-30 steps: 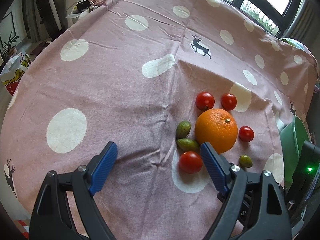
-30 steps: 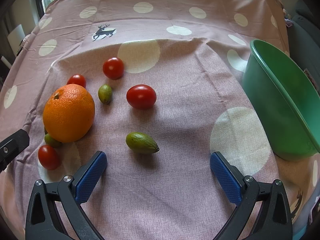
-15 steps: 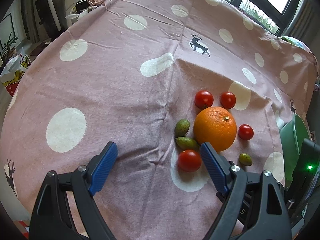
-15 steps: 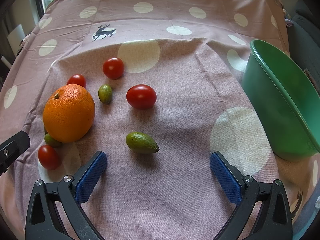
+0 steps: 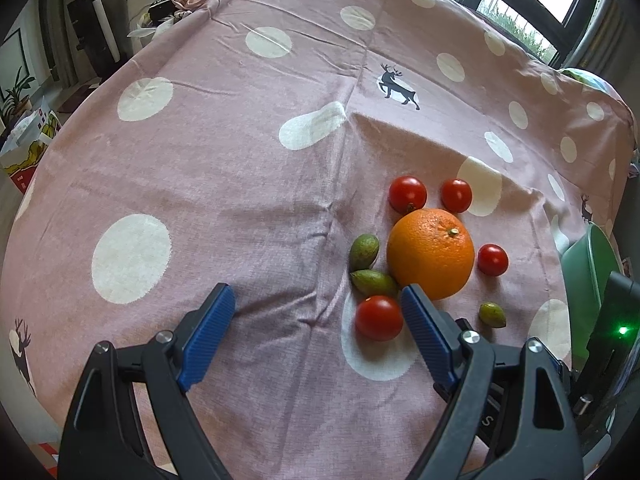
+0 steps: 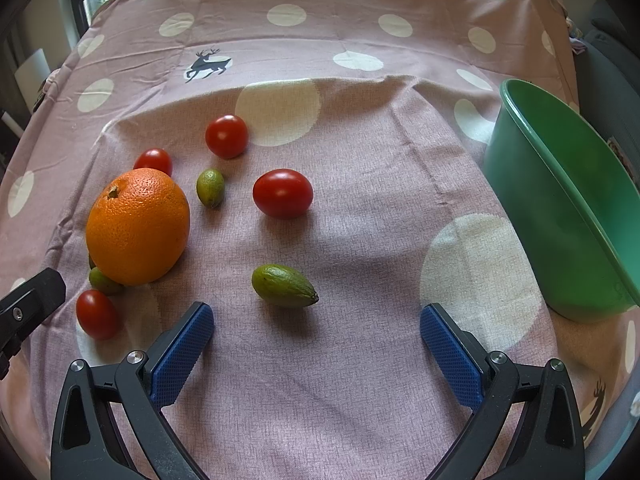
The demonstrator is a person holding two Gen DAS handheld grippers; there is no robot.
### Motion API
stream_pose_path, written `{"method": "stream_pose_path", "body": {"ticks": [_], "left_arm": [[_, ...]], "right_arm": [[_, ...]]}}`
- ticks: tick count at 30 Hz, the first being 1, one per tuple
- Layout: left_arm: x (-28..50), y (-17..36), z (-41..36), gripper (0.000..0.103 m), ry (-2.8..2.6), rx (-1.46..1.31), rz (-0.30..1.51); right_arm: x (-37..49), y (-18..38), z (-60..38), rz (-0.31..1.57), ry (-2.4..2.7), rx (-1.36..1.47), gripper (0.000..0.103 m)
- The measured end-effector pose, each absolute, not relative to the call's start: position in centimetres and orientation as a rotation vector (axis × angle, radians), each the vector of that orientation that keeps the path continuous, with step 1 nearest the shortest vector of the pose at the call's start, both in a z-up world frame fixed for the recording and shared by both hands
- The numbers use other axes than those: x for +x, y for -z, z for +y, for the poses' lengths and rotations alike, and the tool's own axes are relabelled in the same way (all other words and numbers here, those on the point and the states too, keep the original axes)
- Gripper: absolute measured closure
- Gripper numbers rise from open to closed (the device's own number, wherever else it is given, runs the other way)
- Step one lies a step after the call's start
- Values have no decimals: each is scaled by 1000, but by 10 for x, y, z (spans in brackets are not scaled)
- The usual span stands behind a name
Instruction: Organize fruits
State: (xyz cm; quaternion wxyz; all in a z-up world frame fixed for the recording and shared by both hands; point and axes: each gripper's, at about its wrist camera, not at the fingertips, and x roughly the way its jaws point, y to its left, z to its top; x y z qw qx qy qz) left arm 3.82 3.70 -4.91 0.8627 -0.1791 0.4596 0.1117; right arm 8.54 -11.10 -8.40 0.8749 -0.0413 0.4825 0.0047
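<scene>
An orange lies on the pink dotted cloth with several red cherry tomatoes and small green fruits around it. My left gripper is open and empty; a tomato lies just inside its right finger, with two green fruits beyond. My right gripper is open and empty, just short of a pointed green fruit. An oval tomato lies farther ahead. A green bowl stands to the right.
The cloth is wrinkled, with a raised fold behind the fruits. The left gripper's body shows at the left edge of the right wrist view. Windows and room clutter lie beyond the table's far edges.
The left wrist view has drifted slightly, so the fruits sit a little lower-left in it. The right gripper and the fruits have not moved.
</scene>
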Motion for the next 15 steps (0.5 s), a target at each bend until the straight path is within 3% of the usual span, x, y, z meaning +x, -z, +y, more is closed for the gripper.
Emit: {"method": "stream_pose_path", "body": {"ticks": [15], "left_arm": [[39, 50, 33, 17, -231, -356, 973]], "right_arm": [[85, 84, -111, 1008, -10, -87, 1]]}}
